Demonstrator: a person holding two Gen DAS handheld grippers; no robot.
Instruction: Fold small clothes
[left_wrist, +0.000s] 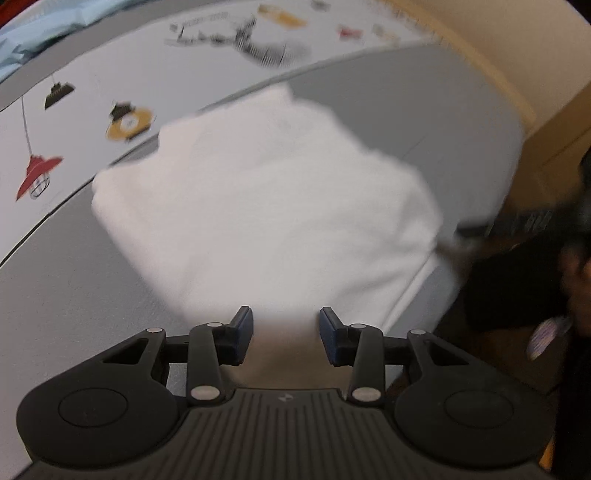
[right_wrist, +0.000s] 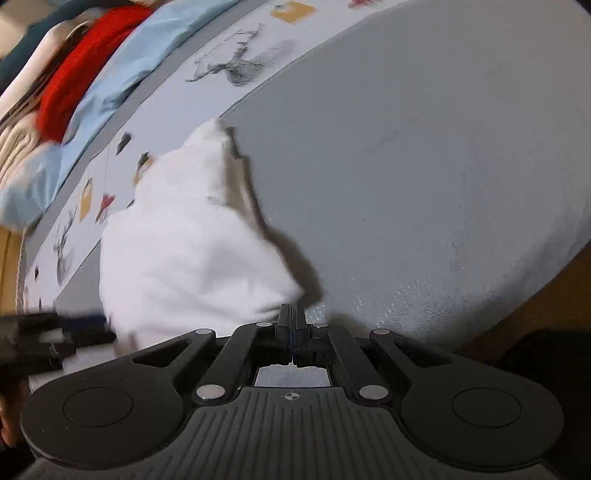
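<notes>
Lying on grey bed, white garment, left hand-held gripper apart; right hand-held gripper together

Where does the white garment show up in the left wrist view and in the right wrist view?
Left wrist: white garment fills the centre, just beyond the fingertips.
Right wrist: it lies left of centre, its near edge at the fingertips.
Shared landmark: the printed strip with a grey deer sketch along the far side.

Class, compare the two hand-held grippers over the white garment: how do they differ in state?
The left hand-held gripper has its jaws apart; the right hand-held gripper has them shut. White garment lies between the left's fingers, while the right meets the cloth only at its corner. Both are black and point down at the grey surface.
</notes>
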